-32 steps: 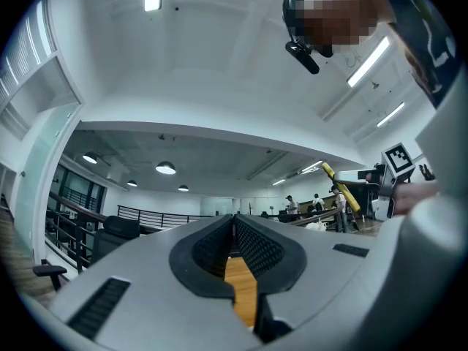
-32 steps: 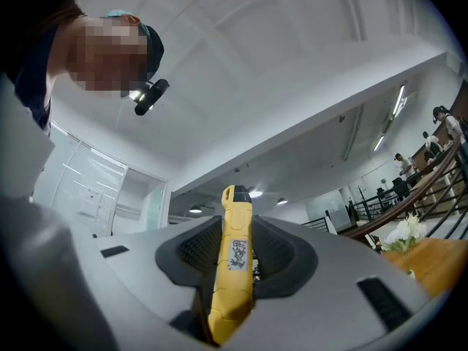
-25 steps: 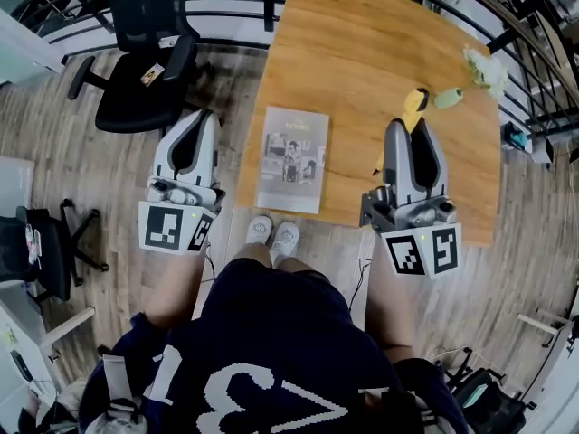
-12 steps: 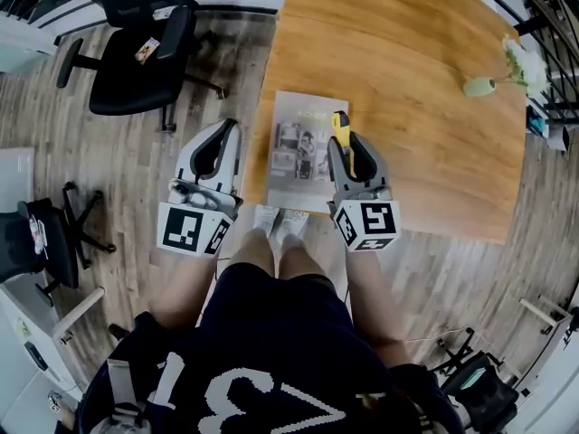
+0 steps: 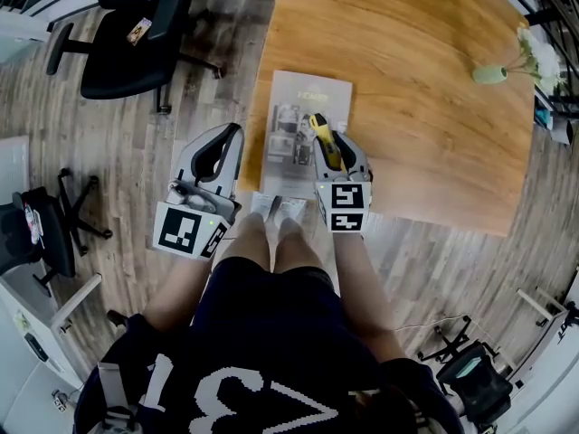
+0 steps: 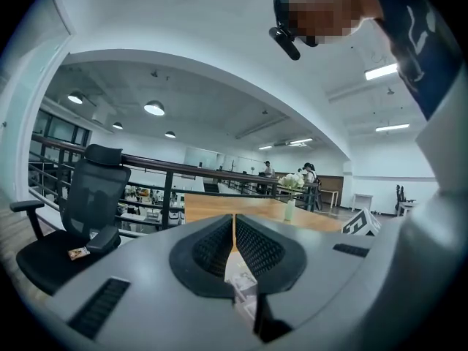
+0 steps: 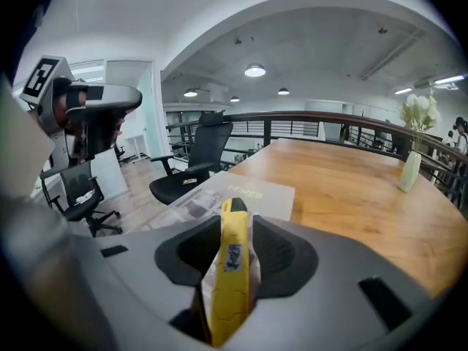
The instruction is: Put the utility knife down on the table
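Right gripper (image 5: 336,143) has the yellow utility knife (image 5: 322,138) clamped between its jaws, with the pads on both flanks of the handle. The jaws have just been opening a touch, but the knife sits between them and is not released.

In the right gripper view the knife (image 7: 232,265) runs lengthwise up the jaw gap. Its nose sticks out past the tips, aimed at the magazine (image 7: 252,191).

In the head view the knife is over the near right part of the magazine (image 5: 303,107). Can't tell if it touches the cover. The right gripper tilts nose-down toward the magazine.

Left gripper (image 5: 231,132) hangs just left of the magazine, off the table (image 5: 425,107) edge and over the wood floor (image 5: 109,152). Its jaws are closed tip to tip with only a hairline seam, nothing gripped.

A vase with white flowers (image 5: 496,72) stands well right of the magazine, by the table's far right edge. A black office chair (image 5: 127,48) is well left of the magazine, on the floor.
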`<state>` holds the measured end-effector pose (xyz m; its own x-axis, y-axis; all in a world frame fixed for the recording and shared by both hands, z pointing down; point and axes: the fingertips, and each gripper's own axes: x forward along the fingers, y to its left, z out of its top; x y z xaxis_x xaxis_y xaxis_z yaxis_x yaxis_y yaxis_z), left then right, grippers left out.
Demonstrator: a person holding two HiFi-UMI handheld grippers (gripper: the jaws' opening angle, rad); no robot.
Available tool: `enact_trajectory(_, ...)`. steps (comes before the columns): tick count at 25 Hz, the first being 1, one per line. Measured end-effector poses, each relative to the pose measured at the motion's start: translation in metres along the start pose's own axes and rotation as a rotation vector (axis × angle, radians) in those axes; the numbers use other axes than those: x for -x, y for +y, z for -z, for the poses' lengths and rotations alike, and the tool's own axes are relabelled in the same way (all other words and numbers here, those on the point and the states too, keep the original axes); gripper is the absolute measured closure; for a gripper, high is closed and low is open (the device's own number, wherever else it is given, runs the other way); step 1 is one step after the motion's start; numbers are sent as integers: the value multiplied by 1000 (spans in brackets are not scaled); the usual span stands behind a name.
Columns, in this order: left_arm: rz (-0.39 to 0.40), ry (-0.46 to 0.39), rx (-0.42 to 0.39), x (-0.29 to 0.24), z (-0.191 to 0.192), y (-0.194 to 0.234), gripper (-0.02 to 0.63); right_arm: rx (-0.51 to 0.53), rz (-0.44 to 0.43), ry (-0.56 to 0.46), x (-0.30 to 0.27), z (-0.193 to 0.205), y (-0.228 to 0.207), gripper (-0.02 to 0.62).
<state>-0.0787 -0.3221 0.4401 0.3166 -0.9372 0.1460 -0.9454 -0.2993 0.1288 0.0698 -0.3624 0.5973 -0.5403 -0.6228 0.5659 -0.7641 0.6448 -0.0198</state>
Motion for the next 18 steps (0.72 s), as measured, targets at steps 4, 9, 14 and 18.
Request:
enact_trajectory(4,-14,-15,-14,2,-6,2,583,-21,27,-110,17,-28,-11,470)
enact_trajectory(9,-29,-63,-20,-2,-33,2,583,-53,83,-313,64,-93,-36,549)
enact_trajectory(14,-4,-139,-53,-7,-79,-9,583,-54,118,-522,127,-169,-51,563)
enact_trajectory(18,13,-211,-95,-9,-119,-14,583,-43,139,-667,175,-216,-60,565)
